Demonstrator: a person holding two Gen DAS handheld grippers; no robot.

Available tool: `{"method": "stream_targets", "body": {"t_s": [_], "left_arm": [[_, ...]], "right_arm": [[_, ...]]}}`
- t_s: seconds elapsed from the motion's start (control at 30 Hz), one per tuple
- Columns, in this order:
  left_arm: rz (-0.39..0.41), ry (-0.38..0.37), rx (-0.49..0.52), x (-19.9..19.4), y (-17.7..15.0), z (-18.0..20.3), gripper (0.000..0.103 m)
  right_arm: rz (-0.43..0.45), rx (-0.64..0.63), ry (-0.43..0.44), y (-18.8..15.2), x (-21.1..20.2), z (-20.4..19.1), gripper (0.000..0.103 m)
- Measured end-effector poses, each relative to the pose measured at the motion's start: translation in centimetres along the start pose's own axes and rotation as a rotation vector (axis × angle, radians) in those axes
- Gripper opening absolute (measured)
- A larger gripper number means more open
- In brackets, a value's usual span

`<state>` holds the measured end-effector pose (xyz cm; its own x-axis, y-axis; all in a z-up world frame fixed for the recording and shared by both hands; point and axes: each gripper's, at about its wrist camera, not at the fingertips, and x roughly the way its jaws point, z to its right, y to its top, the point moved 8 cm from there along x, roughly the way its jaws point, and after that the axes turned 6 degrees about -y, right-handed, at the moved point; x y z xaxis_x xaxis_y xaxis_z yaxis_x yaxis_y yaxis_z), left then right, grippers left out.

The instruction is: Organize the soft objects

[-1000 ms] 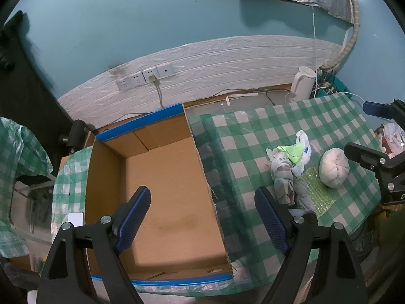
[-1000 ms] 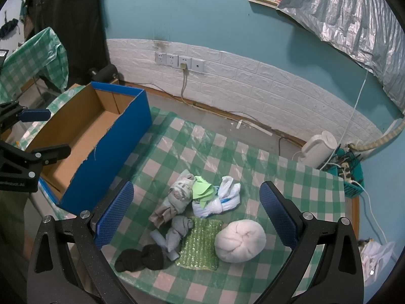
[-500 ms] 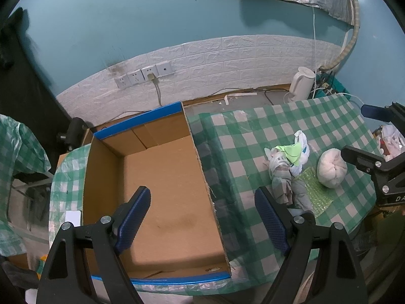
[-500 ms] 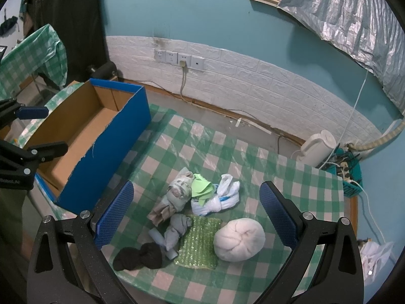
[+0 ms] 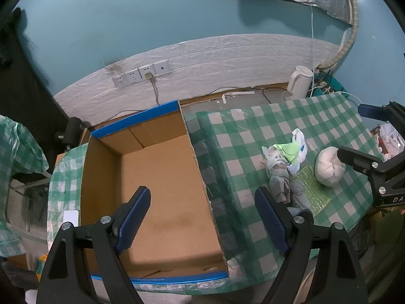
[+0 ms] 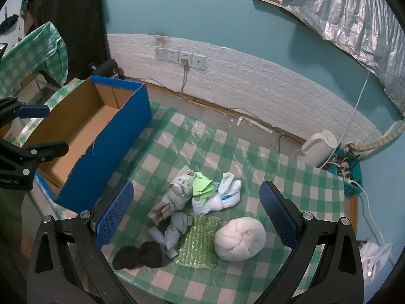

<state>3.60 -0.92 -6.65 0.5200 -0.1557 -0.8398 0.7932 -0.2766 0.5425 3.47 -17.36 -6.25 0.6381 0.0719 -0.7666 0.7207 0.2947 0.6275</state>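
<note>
Both empty and spread wide, right gripper [image 6: 196,217] is hovering over the soft pile [image 6: 192,212], left gripper [image 5: 202,216] over the box [image 5: 162,177]; first pick probably next.

A white electric kettle [image 6: 319,147] stands at the right of the frame against the white brick-pattern wall panel [image 6: 253,81]. A row of 4 wall sockets [image 6: 180,56] sits upper centre, 1 with a plug. Silver foil sheeting [image 6: 349,12] hangs upper right.
</note>
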Motion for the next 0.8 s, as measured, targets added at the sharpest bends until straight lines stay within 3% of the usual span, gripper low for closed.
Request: {"method": "stream_targets", "body": {"t_s": [0.8], "left_arm": [[-0.01, -0.013, -0.004, 0.15, -0.36, 0.69, 0.086]], "right_arm": [[-0.008, -0.005, -0.004, -0.25, 0.18, 0.01, 0.1]]}}
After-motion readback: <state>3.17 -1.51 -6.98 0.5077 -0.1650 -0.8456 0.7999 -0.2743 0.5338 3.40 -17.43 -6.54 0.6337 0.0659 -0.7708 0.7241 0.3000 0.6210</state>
